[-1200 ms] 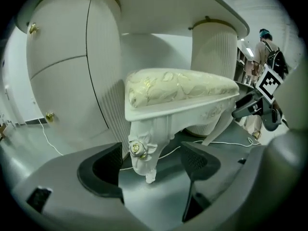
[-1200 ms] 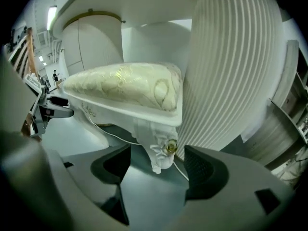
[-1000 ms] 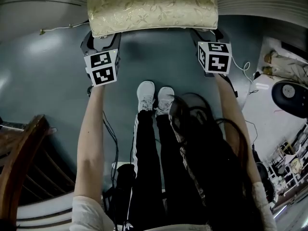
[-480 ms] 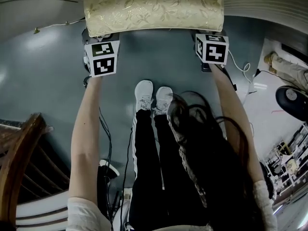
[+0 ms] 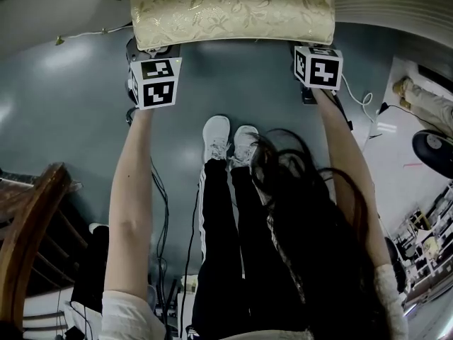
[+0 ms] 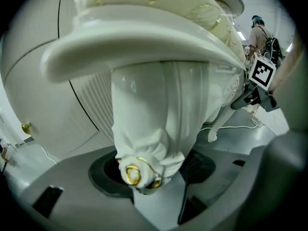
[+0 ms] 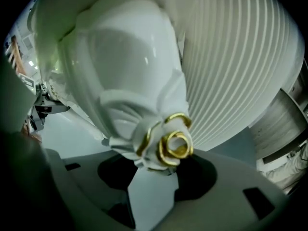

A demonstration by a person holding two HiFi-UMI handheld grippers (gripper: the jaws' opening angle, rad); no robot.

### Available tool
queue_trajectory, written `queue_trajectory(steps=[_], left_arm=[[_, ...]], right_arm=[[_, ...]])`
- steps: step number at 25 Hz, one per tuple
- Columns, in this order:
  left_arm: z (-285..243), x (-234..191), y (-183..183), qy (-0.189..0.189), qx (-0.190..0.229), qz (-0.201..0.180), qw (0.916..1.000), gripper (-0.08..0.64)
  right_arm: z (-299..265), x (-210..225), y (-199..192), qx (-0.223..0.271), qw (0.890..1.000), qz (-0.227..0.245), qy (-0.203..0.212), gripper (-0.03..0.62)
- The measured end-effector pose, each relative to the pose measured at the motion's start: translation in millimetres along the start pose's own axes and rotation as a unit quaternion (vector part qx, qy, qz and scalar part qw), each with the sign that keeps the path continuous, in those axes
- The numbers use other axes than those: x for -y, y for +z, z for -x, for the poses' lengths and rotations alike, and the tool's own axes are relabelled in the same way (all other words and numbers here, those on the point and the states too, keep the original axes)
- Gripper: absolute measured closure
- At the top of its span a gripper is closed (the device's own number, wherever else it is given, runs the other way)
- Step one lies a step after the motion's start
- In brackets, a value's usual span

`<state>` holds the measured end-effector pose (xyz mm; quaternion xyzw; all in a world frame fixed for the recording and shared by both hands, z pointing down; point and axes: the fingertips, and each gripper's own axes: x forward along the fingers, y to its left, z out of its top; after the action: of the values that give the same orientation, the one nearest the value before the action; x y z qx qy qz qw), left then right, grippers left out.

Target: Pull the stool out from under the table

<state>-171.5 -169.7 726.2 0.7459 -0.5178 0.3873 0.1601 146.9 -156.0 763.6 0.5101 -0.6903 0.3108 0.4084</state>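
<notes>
Cream-gold brocade on top, white carved legs: stool [image 5: 230, 13] sits at the top of the head view, on the blue-grey floor [image 5: 71, 119]. It is right up against the white table [image 7: 240, 57], whose ribbed side is close behind the legs, and the shoes [image 5: 230, 137] are a bit short of its front edge.

Left gripper [image 6: 151, 174]: at the front-left leg [image 6: 154, 109], up under the seat rim. The leg's gold rosette [image 6: 133, 174] is down between the jaws. Jaws have just been closing and are fairly wide. Leg is inside them, but I see no firm clamp (the dark pad on the right looks very near the leg).

Right gripper [image 7: 159, 174]: same at the front-right leg [image 7: 125, 71], gold scroll [image 7: 175, 146] between the jaws. Jaws have just been closing, narrower than the left pair. Leg is enclosed, pads not visibly pressing on it.

Both arms reach straight out, one to each front corner. White cable [image 5: 357, 101] lies on the floor beside the right arm.
</notes>
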Motion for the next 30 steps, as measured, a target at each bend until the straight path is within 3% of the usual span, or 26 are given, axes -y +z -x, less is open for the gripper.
queue_trajectory(steps=[10, 16, 22, 30], left_arm=[[0.0, 0.6, 1.0, -0.024, 0.014, -0.020, 0.9994, 0.281], [1.6, 0.4, -2.2, -0.008, -0.007, -0.002, 0.9999, 0.283], [17.8, 10.5, -9.4, 0.011, 0.005, 0.036, 0.9993, 0.284], [11.6, 3.3, -3.6, -0.015, -0.022, 0.001, 0.9997, 0.284]], right_arm=[[3.4, 0.2, -2.2, 0.010, 1.000, -0.010, -0.014, 0.368], [-0.8, 1.3, 2.1, 0.009, 1.000, 0.012, -0.001, 0.368], [-2.2, 6.9, 14.5, -0.014, 0.999, 0.050, 0.016, 0.368], [3.0, 1.4, 3.9, -0.026, 0.999, 0.018, 0.006, 0.367]])
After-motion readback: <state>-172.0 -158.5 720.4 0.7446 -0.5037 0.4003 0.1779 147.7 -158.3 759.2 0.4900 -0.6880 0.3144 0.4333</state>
